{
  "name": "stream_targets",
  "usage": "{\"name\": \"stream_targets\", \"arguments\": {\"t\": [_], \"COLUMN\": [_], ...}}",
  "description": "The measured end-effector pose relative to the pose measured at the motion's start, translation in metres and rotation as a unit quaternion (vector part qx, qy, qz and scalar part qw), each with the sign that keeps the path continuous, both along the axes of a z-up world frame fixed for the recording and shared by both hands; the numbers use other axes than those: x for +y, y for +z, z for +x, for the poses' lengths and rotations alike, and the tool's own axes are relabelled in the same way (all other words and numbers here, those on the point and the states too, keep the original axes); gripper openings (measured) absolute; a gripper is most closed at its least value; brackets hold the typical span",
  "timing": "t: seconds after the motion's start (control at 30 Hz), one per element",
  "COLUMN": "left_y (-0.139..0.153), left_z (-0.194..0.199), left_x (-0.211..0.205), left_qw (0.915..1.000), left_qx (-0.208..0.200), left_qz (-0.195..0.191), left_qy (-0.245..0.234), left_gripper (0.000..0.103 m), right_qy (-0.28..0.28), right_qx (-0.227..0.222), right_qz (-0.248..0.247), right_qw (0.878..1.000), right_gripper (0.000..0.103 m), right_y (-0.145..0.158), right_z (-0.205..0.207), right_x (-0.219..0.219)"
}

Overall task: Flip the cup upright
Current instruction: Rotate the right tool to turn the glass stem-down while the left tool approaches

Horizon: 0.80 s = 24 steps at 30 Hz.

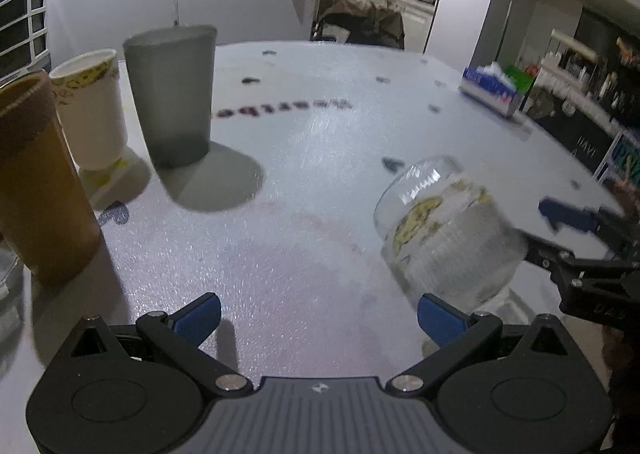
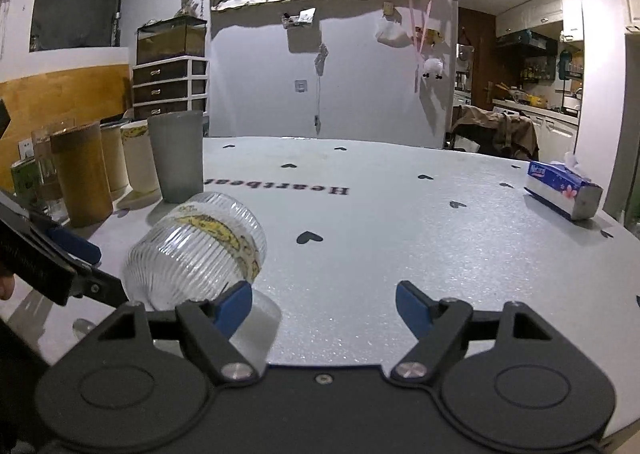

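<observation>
Glossy ribbed glass cup (image 2: 196, 250) on matt, grainy table (image 2: 400, 238)

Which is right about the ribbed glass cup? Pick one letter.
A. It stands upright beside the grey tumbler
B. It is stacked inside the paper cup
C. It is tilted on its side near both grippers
C: the ribbed glass cup leans over on the table, apart from the grey tumbler.

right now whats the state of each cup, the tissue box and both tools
ribbed glass cup: tilted, off upright
grey tumbler: upright
brown cup: upright
paper cup: upright
tissue box: lying flat, tissue sticking out
left tool: open, empty
right tool: open, empty
</observation>
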<state>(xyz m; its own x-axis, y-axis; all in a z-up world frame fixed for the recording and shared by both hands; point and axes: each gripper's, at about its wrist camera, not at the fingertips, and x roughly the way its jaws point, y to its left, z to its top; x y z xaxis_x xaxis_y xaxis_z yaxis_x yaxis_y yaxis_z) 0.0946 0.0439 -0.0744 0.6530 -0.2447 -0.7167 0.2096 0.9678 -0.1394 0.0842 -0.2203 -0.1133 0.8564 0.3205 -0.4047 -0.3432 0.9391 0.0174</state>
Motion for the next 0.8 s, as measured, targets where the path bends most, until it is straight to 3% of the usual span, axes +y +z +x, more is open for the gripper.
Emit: {"name": "stream_targets", "arguments": {"t": [0.1, 0.23, 0.37, 0.53, 0.8], "left_y": [0.016, 0.034, 0.038, 0.029, 0.003], "left_z": [-0.005, -0.001, 0.018, 0.044, 0.068], "left_x": [0.004, 0.002, -0.009, -0.028, -0.038], "left_qw": [0.9995, 0.9959, 0.9899, 0.9847, 0.9712], "left_qx": [-0.017, -0.014, 0.02, 0.068, 0.135], "left_qz": [-0.028, -0.089, -0.14, -0.16, -0.192], "left_qy": [0.006, 0.002, 0.0, 0.01, 0.041], "left_gripper": [0.101, 0.095, 0.09, 0.088, 0.088], "right_qy": [-0.02, -0.019, 0.004, 0.029, 0.029], "right_qx": [0.017, 0.062, 0.102, 0.159, 0.187], "right_qz": [0.029, 0.107, 0.181, 0.244, 0.248], "right_qw": [0.999, 0.992, 0.978, 0.956, 0.95], "right_gripper": [0.08, 0.08, 0.08, 0.08, 0.081], "right_y": [0.008, 0.017, 0.02, 0.009, -0.002], "right_z": [-0.003, -0.008, -0.011, -0.01, -0.004], "right_x": [-0.01, -0.025, -0.029, -0.024, -0.016]}}
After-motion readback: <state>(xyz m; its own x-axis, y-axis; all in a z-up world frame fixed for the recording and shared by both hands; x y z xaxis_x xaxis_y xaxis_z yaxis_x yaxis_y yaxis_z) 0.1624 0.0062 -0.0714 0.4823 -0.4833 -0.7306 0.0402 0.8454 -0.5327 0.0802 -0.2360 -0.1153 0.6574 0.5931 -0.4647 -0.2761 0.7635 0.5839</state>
